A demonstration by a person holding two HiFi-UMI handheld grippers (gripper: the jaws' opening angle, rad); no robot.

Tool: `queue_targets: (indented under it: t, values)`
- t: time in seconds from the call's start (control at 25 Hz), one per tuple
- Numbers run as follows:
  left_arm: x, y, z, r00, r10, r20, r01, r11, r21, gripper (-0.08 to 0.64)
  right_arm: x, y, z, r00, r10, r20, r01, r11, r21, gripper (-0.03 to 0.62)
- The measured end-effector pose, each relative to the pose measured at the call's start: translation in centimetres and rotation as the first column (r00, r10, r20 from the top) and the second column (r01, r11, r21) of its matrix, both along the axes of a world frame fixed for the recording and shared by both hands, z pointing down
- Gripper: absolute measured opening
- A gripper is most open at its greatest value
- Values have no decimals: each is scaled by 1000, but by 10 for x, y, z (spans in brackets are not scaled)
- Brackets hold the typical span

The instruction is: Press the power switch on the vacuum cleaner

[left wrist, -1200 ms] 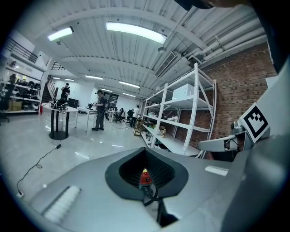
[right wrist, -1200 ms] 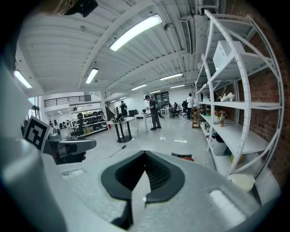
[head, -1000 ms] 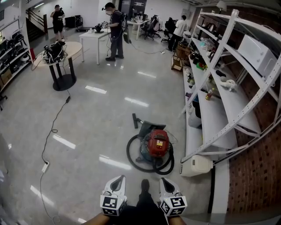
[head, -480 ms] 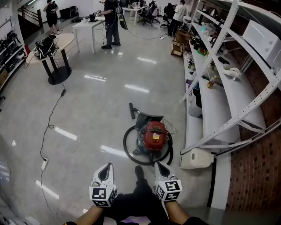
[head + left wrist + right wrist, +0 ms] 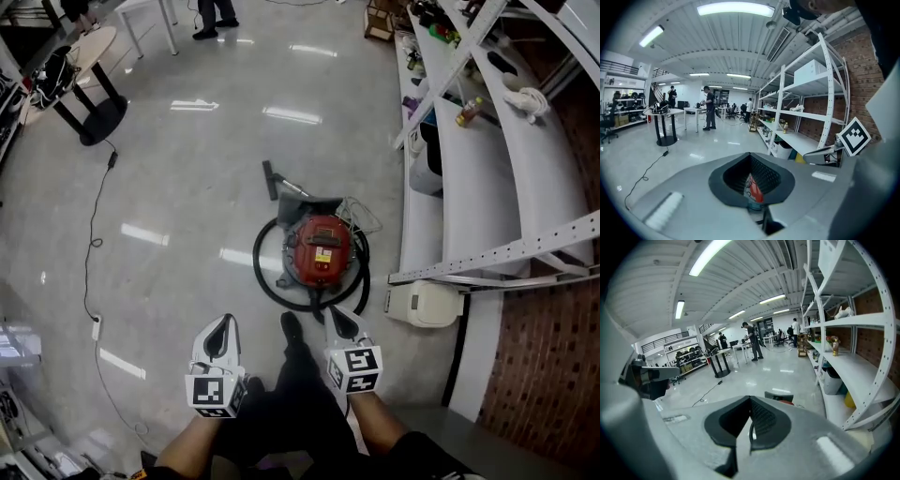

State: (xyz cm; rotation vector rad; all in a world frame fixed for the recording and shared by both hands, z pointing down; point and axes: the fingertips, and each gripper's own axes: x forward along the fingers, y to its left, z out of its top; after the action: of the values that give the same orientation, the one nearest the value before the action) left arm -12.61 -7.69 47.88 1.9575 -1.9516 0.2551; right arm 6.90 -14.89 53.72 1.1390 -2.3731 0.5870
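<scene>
Red-lidded vacuum cleaner point(image 5: 317, 236) sits at the frame's centre on glossy grey floor point(image 5: 187, 169), ringed by its black hose point(image 5: 265, 286). Its pale label point(image 5: 324, 254) is too small to read. Its nozzle point(image 5: 270, 179) points to the upper left, and the body runs roughly top to bottom. White shelving point(image 5: 478, 178) and a brick wall point(image 5: 548, 356) fill the right. Below, the left gripper point(image 5: 224, 324) and right gripper point(image 5: 338, 315) have their jaws closed to a thin slit, with nothing held.

**A big work room, like a lab**

It was a big work room, like a lab. Long white shelves point(image 5: 478, 187) stood by a brick wall point(image 5: 534, 375) on the right. Far off, people point(image 5: 709, 108) worked at tables point(image 5: 693, 109) on a shiny floor point(image 5: 187, 150) under long lights point(image 5: 736, 8).
</scene>
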Motion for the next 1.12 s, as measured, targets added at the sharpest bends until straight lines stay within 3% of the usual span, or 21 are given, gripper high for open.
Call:
queue_targets:
  t: [0.44, 0.8, 1.12]
  values:
    - [15, -85, 76, 999, 4, 48, 4, 986, -166, 15, 9, -88, 112, 997, -11, -82, -1, 989, -148, -8]
    - [20, -131, 179, 995, 56, 81, -26, 941, -338, 15, 17, -113, 217, 982, -28, -186, -30, 953, -302, -8]
    - [15, -160, 248, 997, 67, 49, -41, 911, -412, 15, 24, -127, 294, 969, -33, -246, -67, 919, -388, -8]
